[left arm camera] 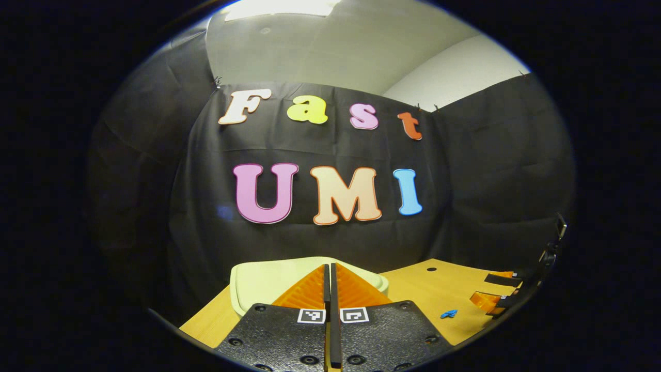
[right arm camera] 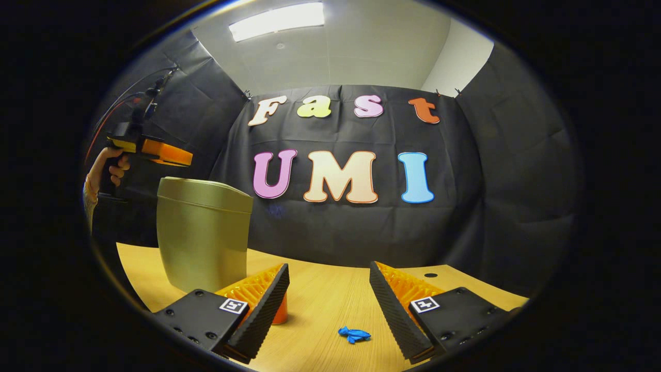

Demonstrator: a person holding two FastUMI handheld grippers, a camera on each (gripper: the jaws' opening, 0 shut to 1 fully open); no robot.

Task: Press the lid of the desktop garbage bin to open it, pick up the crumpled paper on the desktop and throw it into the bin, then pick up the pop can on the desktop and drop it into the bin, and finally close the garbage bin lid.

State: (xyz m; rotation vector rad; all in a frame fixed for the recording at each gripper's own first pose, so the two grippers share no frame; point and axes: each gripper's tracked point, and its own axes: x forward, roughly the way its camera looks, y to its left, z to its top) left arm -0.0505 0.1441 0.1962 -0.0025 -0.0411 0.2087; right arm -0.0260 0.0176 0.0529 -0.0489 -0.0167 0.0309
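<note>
Two handheld grippers work over a pale wooden tabletop [right arm camera: 320, 294] in a booth walled with black cloth. Largest on the table is a tall, pale green plastic garbage bin [right arm camera: 201, 232], standing upright toward the left in the right gripper view, its lid down. In the left gripper view the rounded bin lid [left arm camera: 268, 279] lies directly beneath the left gripper [left arm camera: 329, 274], whose fingers are pressed together with nothing between them. From the right gripper view, that same gripper hangs just above the bin, held by a person's hand [right arm camera: 111, 168].

Next in size, a small orange cylinder [right arm camera: 280, 310], probably the pop can, stands on the table behind the left finger of the right gripper [right arm camera: 329, 287], mostly hidden. That gripper's jaws are spread wide and empty. Smallest is a crumpled blue scrap of paper [right arm camera: 354, 334], lying on the table between and just ahead of those spread fingers.

Judging from this, the opening step is in hand: the lid appears still closed. Next, the left gripper would need to press down on the lid until it springs up.
</note>
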